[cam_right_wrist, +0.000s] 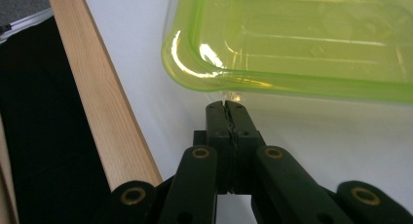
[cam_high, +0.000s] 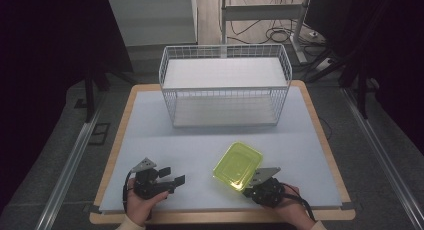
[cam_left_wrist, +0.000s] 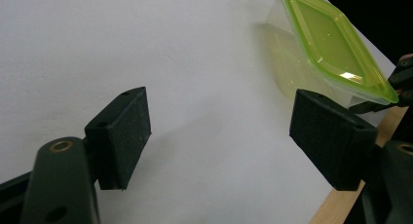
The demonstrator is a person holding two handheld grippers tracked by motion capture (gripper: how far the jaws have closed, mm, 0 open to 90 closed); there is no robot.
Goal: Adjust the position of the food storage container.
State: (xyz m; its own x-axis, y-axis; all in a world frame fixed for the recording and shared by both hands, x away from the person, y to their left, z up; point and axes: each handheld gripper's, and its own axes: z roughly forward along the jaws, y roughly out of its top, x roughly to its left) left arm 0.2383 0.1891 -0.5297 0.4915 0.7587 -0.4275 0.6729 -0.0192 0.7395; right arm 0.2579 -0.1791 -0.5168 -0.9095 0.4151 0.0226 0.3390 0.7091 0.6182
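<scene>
A clear plastic container with a yellow-green lid (cam_high: pixel 239 165) hangs tilted just above the table at the front right. My right gripper (cam_high: pixel 249 183) is shut on its near edge. In the right gripper view the two jaws (cam_right_wrist: pixel 226 106) meet on the rim of the container (cam_right_wrist: pixel 302 34). My left gripper (cam_high: pixel 172 179) rests at the front left with its jaws open and nothing between them. In the left gripper view its fingertips (cam_left_wrist: pixel 219 131) stand wide apart over bare mat, with the container (cam_left_wrist: pixel 331 44) farther off.
A white wire basket (cam_high: pixel 225 88) with two shelves stands at the back middle of the table. A pale mat (cam_high: pixel 200 140) covers the wooden tabletop, whose edge (cam_high: pixel 220 217) runs along the front. Table legs and cables lie behind.
</scene>
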